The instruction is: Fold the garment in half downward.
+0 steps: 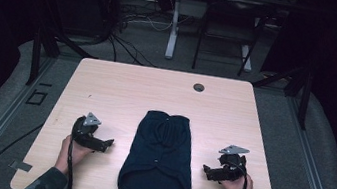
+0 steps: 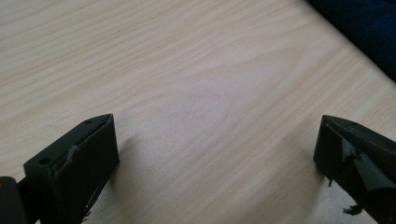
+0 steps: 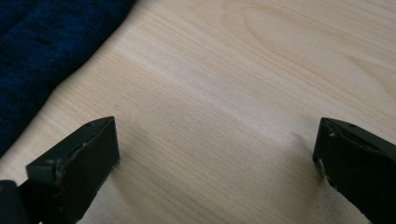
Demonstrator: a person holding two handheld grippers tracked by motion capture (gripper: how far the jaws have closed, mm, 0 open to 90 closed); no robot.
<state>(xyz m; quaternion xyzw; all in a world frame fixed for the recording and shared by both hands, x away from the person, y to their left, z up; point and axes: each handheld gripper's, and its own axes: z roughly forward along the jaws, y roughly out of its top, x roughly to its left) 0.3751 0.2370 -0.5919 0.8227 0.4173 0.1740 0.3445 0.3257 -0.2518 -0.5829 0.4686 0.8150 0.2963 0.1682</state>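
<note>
A dark navy knitted garment (image 1: 159, 159) lies flat on the light wooden table (image 1: 122, 87), near the middle and toward the near edge, its rounded wide end closest to the person and its narrower end pointing to the far side. The left gripper (image 1: 107, 144) rests on the table to the left of the garment, held by the person's left hand (image 1: 76, 151), with its jaws pointing right toward the cloth but not touching it. The right gripper (image 1: 207, 171) sits to the right of the garment in the right hand (image 1: 236, 186), its jaws pointing left, also apart from the cloth. A grey three-cornered plate tops each gripper, and a dark cable trails from each toward the near edge. In the left gripper view, the left gripper (image 2: 215, 140) has its 2 black jaws spread wide with bare wood between them, released and grasping nothing; a corner of the garment (image 2: 369, 28) shows at the upper right. In the right gripper view, the right gripper (image 3: 215, 140) likewise has its 2 jaws spread wide over bare wood, released, with the garment (image 3: 42, 51) at the upper left, its knit texture visible. A small round hole (image 1: 199, 87) sits in the table near its far edge. Beyond the table, the floor holds cables (image 1: 128, 43) and the legs of another desk (image 1: 173, 29).
</note>
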